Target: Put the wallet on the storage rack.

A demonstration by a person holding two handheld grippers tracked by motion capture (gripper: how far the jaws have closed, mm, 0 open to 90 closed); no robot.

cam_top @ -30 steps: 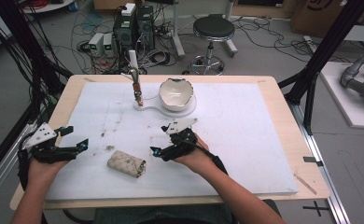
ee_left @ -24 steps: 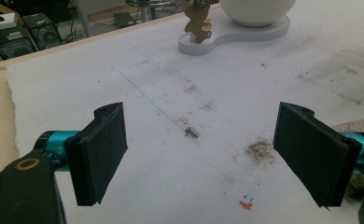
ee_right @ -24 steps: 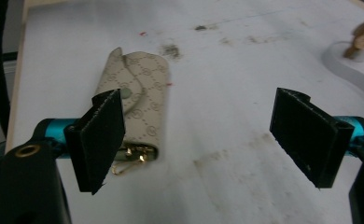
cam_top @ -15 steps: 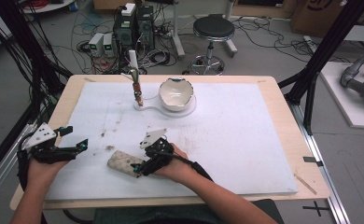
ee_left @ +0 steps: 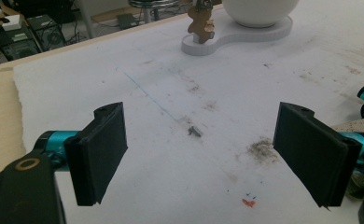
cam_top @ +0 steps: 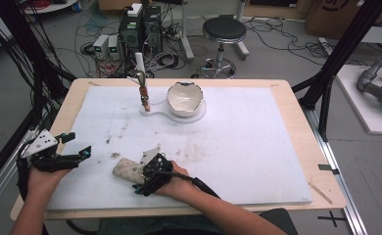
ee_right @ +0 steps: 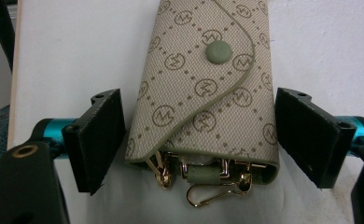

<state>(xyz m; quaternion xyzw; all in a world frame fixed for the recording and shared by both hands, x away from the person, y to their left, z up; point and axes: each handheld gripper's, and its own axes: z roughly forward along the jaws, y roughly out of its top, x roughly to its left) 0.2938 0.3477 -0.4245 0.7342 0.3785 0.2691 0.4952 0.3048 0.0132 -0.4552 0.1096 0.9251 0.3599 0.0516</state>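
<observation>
White foam sheeting covers the table (cam_top: 257,147), with a bowl (cam_top: 184,97) on its stand at the far side and, near the person's edge, a beige monogrammed key pouch (ee_right: 203,88) lying flat between the spread jaws of the right tongs (ee_right: 201,140), which bracket its open end without yet pressing it. The pouch is judged light, soft-sided and liable to crumple, so the hold is best taken across its flat flanks just above the gold clasps (ee_right: 208,184), clear of the loose hardware. Left tongs (ee_left: 203,154) stand wide apart over bare sheet, holding nothing.
</observation>
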